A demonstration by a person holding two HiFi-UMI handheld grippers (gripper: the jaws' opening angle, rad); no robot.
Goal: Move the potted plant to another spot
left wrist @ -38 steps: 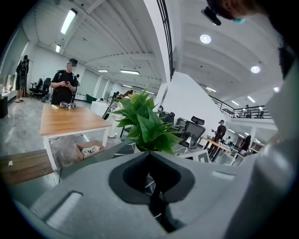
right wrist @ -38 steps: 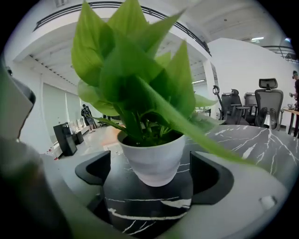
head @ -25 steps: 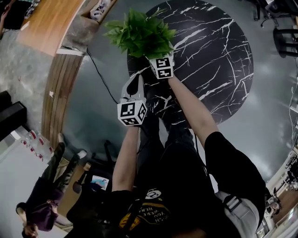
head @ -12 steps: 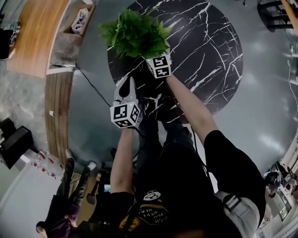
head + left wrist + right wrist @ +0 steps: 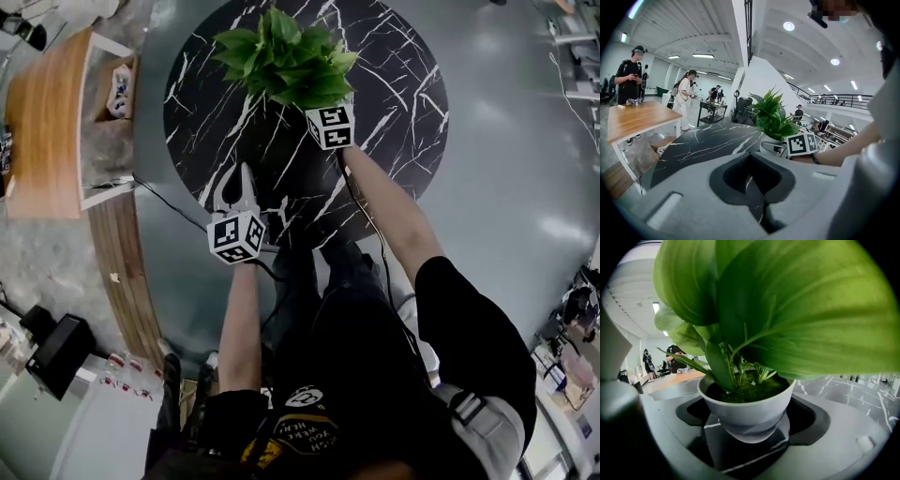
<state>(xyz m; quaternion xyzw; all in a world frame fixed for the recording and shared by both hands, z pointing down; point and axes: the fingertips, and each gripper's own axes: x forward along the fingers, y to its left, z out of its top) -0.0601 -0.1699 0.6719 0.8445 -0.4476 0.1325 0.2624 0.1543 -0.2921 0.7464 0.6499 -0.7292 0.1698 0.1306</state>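
Note:
The potted plant (image 5: 281, 64), broad green leaves in a small white pot (image 5: 748, 409), is over the left part of the round black marble table (image 5: 398, 75). My right gripper (image 5: 319, 108) is shut on the pot, whose lower part sits between the jaws in the right gripper view; whether the pot rests on the table is hidden. My left gripper (image 5: 246, 180) is over the table's near-left edge, jaws pressed together with nothing in them. From the left gripper view, the plant (image 5: 772, 115) and the right gripper's marker cube (image 5: 802, 144) show ahead to the right.
A wooden table (image 5: 42, 131) stands to the left, with a cardboard box (image 5: 117, 86) beside it. A black cable (image 5: 169, 199) runs over the grey floor by the table's left edge. Several people stand far off by the wooden table (image 5: 633, 119).
The plant has been carried by my right gripper from the table's left rim further in over the tabletop. The left gripper moved along and is now over the table edge.

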